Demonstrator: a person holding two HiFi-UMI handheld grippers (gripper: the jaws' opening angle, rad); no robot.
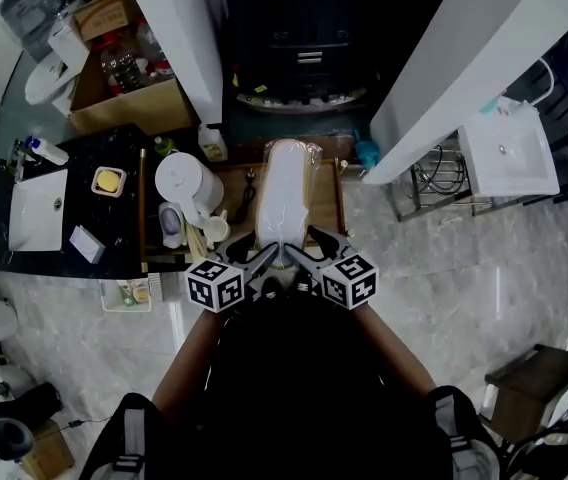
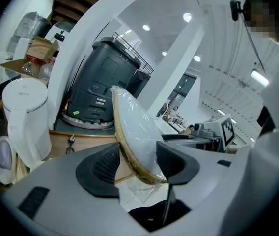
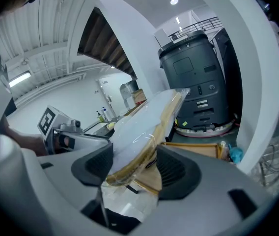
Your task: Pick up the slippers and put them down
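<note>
You have the slippers (image 1: 286, 200) in both grippers at once. They are a pale pair wrapped together in clear plastic wrap (image 2: 135, 196), and they lie lengthwise over the wooden desk (image 1: 328, 206), pointing away from you. The left gripper (image 2: 137, 163) has its fingers (image 2: 171, 161) set fairly wide and closed on the near end, with the tan sole edge between the pads. The right gripper (image 3: 134, 168) pinches the same end from the other side, fingers (image 3: 176, 167) on the wrapped sole.

The pack looks light and flat, probably thin foam or fabric that bends easily. Held only at one end, the far end will likely sag or swing. The film looks slick and loose near your fingers, so it may slide over the slippers. Take hold across the sole's edge, not on the loose plastic, and move both hands together. The white kettle (image 1: 182, 183) stands near on the left.
</note>
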